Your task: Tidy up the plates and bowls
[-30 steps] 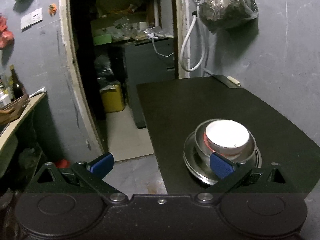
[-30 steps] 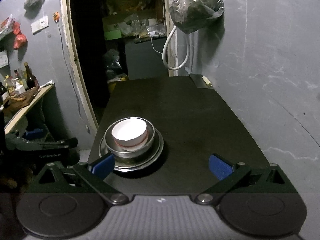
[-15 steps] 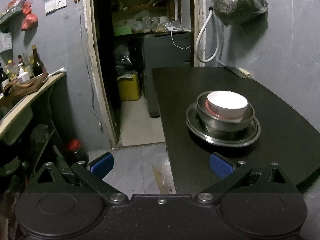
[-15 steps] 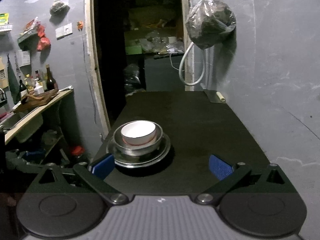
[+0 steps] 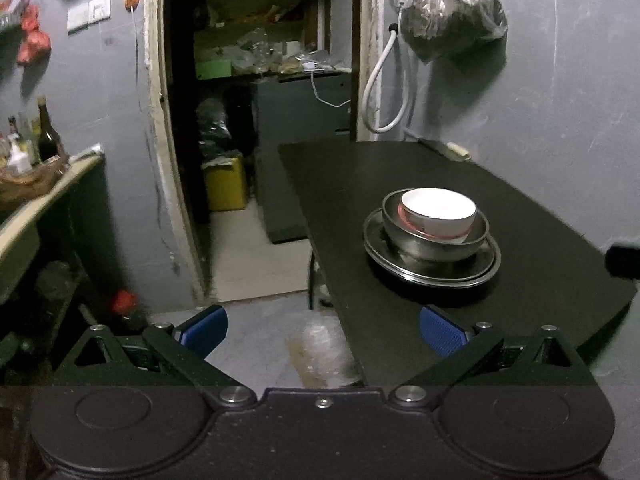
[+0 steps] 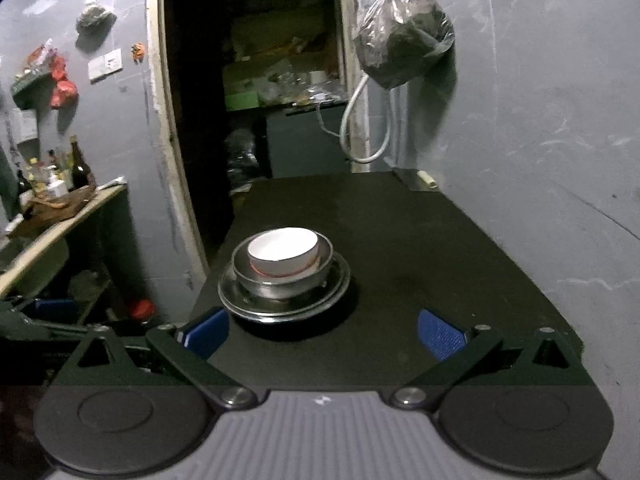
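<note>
**A:** What sits on the black table (image 6: 420,240)?

**B:** One stack of dishes. A white bowl (image 6: 283,256) with a red band near its base nests inside a steel bowl (image 6: 280,280), and the steel bowl rests on a steel plate (image 6: 336,292). In the left wrist view the same stack shows again: white bowl (image 5: 438,216), steel bowl (image 5: 436,242), steel plate (image 5: 472,272).

**A:** Where is the stack on the table?

**B:** Toward the table's near end, close to the edge that faces the doorway (image 6: 248,80), apart from the grey wall.

**A:** And the grippers?

**B:** The right gripper (image 6: 322,334) is at the table's near edge, its blue-padded jaws spread wide with nothing between them. One pad is just beside the plate's rim; I cannot tell if it touches. The left gripper (image 5: 322,328) hangs off the table's doorway-side corner, over the floor, jaws equally wide apart and holding nothing, well short of the stack.

**A:** Anything else near the table?

**B:** A plastic bag (image 6: 404,52) of dark contents hangs on the wall above the table's far end, with a white hose (image 6: 360,128) looping under it. Across from the table, past the doorway, a shelf (image 6: 60,224) holds bottles.
</note>
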The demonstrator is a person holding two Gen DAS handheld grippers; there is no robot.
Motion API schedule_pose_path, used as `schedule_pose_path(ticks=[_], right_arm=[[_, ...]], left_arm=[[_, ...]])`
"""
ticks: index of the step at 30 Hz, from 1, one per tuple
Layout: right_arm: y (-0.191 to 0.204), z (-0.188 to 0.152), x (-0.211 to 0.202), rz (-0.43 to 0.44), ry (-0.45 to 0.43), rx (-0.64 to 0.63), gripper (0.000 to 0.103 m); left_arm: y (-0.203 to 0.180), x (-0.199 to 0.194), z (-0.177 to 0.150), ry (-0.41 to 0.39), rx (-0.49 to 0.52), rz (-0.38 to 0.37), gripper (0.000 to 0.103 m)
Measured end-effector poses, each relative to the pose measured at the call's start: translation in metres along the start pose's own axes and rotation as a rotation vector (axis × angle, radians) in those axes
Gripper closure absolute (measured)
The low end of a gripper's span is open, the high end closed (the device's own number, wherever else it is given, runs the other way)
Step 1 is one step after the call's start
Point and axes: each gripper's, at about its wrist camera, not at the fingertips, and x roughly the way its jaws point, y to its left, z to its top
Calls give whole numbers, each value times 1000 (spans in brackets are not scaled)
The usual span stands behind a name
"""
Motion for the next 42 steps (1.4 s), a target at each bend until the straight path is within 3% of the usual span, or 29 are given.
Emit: schedule_pose_path(ticks=[4, 19, 42], right_arm=[[8, -19, 0, -25, 50, -1, 0], [26, -35, -17, -74, 92, 20, 0], [23, -27, -13, -49, 81, 14, 0]], left_arm=[[8, 4, -12, 15, -4, -36, 1], [23, -10, -31, 35, 2, -71, 1], [19, -21, -29, 9, 43, -62, 1]])
